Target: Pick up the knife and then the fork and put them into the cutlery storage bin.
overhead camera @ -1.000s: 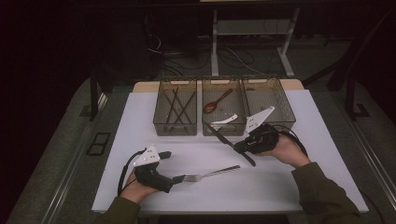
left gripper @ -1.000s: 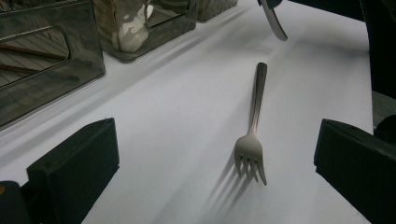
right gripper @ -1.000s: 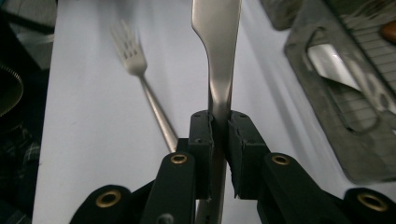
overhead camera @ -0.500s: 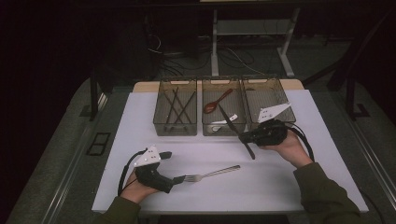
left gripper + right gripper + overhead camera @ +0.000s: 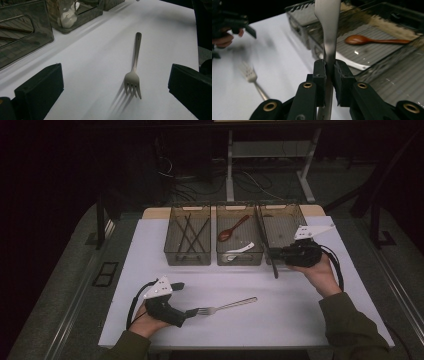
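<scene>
The left hand-held gripper (image 5: 190, 312) lay low in the person's left hand (image 5: 150, 320), its jaws spread wide apart and pointing to the right. The right hand-held gripper (image 5: 278, 256) sat in the right hand (image 5: 315, 270), well apart from the left one and farther from the person, its jaws pressed together and pointing leftward. Both forearms came in from the near edge, sleeves covering them.

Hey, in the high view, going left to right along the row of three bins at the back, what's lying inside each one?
Dark sticks → wooden spoon and white spoon → third bin, nothing discernible inside.
</scene>
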A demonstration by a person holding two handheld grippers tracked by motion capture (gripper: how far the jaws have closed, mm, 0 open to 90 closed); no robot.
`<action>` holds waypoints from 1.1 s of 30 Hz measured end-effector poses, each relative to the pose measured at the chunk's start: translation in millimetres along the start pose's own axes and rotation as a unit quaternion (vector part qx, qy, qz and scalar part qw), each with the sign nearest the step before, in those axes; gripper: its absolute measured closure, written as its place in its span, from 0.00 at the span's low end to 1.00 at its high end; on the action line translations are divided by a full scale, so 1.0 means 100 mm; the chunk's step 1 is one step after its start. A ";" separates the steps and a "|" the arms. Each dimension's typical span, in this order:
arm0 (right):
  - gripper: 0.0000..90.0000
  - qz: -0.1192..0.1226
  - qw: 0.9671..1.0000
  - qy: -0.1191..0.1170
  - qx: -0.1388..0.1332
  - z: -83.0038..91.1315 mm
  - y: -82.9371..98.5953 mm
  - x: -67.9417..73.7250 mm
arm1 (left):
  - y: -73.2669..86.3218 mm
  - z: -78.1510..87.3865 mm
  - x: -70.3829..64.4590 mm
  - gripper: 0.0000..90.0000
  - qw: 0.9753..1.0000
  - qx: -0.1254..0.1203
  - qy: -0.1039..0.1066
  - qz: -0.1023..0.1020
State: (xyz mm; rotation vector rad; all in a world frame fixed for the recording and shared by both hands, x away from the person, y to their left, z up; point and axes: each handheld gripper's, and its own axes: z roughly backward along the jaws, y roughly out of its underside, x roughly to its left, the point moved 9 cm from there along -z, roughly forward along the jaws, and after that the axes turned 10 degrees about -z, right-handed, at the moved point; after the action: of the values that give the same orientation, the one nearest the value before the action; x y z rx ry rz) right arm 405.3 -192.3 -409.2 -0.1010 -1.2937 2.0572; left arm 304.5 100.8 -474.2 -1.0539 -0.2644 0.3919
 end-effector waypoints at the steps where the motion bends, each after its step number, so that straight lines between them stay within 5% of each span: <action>1: 0.89 -0.004 1.000 0.004 -0.005 0.03 -0.01 -0.02 | 0.00 0.00 0.00 0.00 1.000 0.000 0.000 0.000; 16: 0.89 -0.039 0.994 0.074 -0.076 0.40 -0.31 -0.44 | 0.00 -0.01 0.01 0.00 1.000 0.001 0.000 0.002; 24: 0.89 -0.045 0.989 0.109 -0.091 0.52 -0.51 -0.66 | 0.00 0.00 0.01 0.00 1.000 0.002 -0.001 0.001; 33: 0.89 -0.067 0.983 0.154 -0.077 0.50 -0.57 -0.97 | 0.00 0.00 0.01 0.00 1.000 0.001 0.000 0.001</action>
State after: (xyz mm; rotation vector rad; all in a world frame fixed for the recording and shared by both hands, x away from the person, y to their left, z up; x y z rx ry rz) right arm 487.1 -272.6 -364.7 -0.3770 -1.2283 1.7464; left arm 305.1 100.8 -474.6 -1.0523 -0.2624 0.3945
